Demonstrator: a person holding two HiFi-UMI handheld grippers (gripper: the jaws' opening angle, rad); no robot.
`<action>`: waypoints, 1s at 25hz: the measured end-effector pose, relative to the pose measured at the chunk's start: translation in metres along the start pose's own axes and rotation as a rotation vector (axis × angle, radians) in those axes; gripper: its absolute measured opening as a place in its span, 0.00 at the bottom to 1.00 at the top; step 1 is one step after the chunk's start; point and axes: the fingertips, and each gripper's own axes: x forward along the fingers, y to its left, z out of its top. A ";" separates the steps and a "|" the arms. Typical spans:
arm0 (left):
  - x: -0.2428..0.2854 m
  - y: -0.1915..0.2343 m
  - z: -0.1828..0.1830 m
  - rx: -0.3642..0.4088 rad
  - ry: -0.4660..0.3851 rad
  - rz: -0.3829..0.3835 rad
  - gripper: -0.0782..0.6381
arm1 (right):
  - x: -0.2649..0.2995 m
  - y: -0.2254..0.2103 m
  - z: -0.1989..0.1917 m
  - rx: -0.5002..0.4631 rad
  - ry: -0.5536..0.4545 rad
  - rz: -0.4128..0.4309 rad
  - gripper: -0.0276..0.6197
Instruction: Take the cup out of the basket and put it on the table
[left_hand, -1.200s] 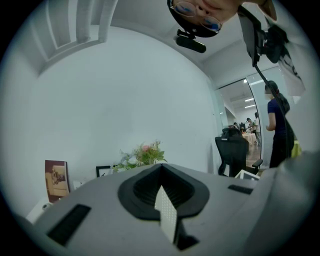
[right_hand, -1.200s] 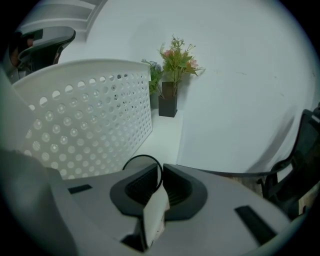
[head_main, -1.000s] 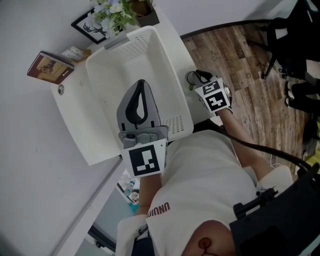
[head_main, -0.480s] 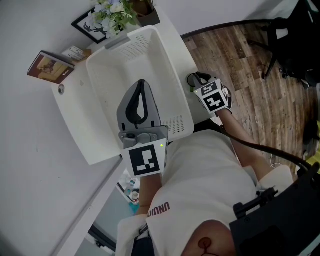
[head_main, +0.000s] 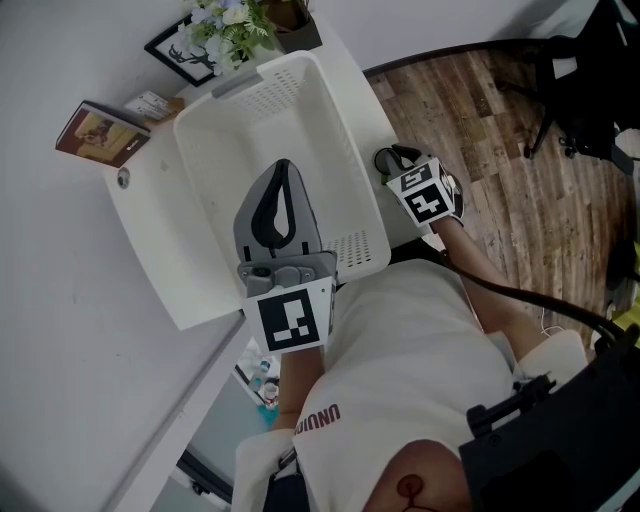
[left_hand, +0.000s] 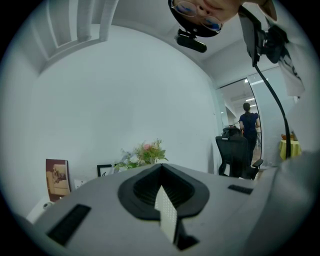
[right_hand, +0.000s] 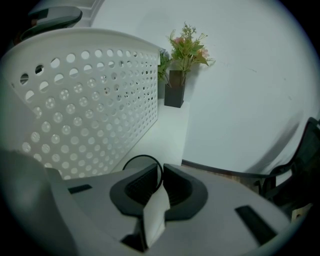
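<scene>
The dark-rimmed cup (head_main: 388, 158), rim pinched in the right claw (right_hand: 161, 170), is just outside the white basket (head_main: 300, 90).

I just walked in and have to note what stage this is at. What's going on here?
A person holds a tool in each hand at a white basket on a white table. The right tool is shut on the dark rim of a cup, outside the basket, beside its perforated wall and over the table. Whether the cup rests on the table isn't clear. The left tool is shut and empty, over the basket.
</scene>
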 end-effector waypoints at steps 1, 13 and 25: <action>0.000 0.001 0.000 0.000 0.000 0.001 0.12 | 0.000 0.000 0.000 0.002 0.000 0.001 0.12; 0.000 0.001 0.001 -0.004 -0.007 -0.003 0.12 | -0.004 0.001 0.009 -0.020 -0.018 0.013 0.13; -0.001 -0.001 0.003 -0.005 -0.026 -0.025 0.12 | -0.048 -0.010 0.059 -0.005 -0.194 -0.024 0.13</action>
